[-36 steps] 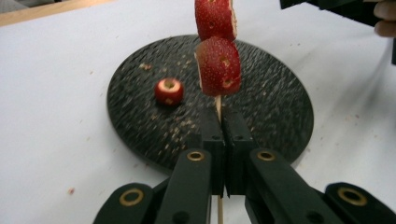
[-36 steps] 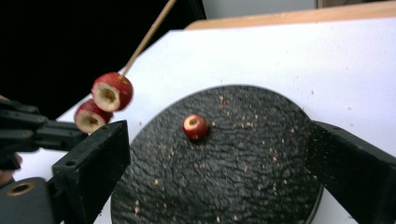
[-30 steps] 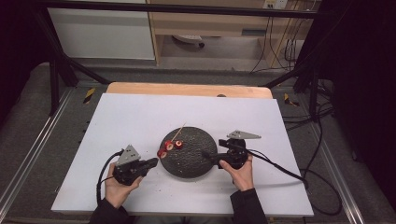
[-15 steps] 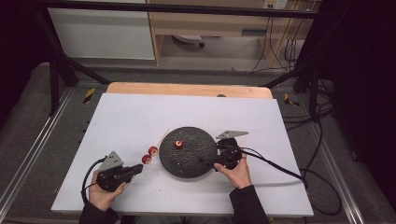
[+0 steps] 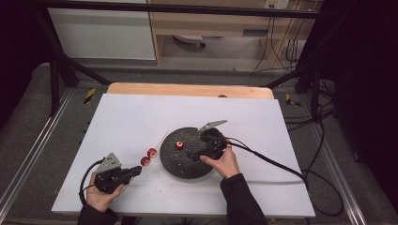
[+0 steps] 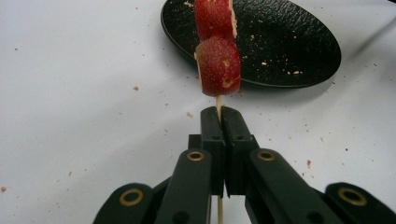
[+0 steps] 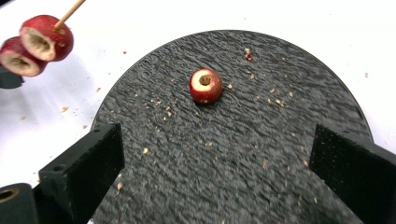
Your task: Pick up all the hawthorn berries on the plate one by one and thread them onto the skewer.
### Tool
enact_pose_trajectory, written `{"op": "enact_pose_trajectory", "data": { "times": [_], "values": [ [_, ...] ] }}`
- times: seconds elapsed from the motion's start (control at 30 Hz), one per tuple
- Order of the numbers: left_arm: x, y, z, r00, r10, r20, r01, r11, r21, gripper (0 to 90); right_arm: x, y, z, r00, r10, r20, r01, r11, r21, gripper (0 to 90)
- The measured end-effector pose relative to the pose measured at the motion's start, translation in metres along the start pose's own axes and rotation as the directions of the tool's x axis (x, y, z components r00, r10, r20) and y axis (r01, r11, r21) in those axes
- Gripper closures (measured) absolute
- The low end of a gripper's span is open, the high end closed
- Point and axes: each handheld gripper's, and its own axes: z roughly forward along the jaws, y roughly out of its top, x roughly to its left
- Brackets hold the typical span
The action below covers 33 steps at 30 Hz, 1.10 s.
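- The white surface (image 5: 126, 117) has broad bare stretches behind and to both sides of the black plate (image 5: 174, 161), which sits near its middle, well in from every edge.
- The left tool (image 5: 133, 171) lies low over the near-left part of the surface, left of the plate and apart from it.
- A thin wooden skewer (image 6: 218, 103) is pinched between the left tool's closed jaws; two red fruit pieces (image 6: 218, 65) are threaded on it, one behind the other, their cut ends pale and hollowed in the right gripper view.
- In the high view the skewered fruit hangs just beside the plate's left rim, the bare stick end pointing away toward the far side.
- A single red fruit (image 7: 205, 85) with a cored, pale top rests on the plate's textured face, among scattered crumbs.
- The right tool (image 5: 191, 154) hovers over the plate, jaws spread wide and empty, the loose fruit ahead of them.
- Both hands grip their tools from the near edge; the right forearm reaches farther in.
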Motion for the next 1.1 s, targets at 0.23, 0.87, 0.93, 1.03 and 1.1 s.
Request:
{"op": "enact_pose_trajectory", "data": {
  "times": [0.23,0.87,0.93,1.03,1.1],
  "values": [
    [0.001,-0.001,-0.001,1.0000,-0.003,-0.001,0.003,1.0000,0.002,88.3,0.005,0.020,0.016,0.9998,-0.017,0.012,0.017,0.999,0.045,9.0],
    [0.004,-0.001,0.001,0.9999,-0.010,-0.003,0.010,0.9999,0.007,88.3,0.007,0.048,0.054,0.9972,-0.060,0.044,0.051,0.983,0.178,22.6],
    [0.004,-0.001,0.001,0.9999,-0.010,-0.003,0.010,0.9999,0.007,88.3,0.008,0.049,0.057,0.9976,-0.058,0.036,0.051,0.982,0.180,25.9],
    [0.004,-0.001,0.001,0.9999,-0.012,-0.002,0.012,0.9999,0.007,88.3,0.008,0.050,0.062,0.9988,-0.042,0.025,0.036,0.982,0.184,31.6],
    [0.004,-0.001,0.001,0.9999,-0.010,-0.002,0.010,0.9999,0.009,88.3,0.007,0.050,0.064,0.9989,-0.039,0.025,0.033,0.980,0.195,34.9]
  ]
}}
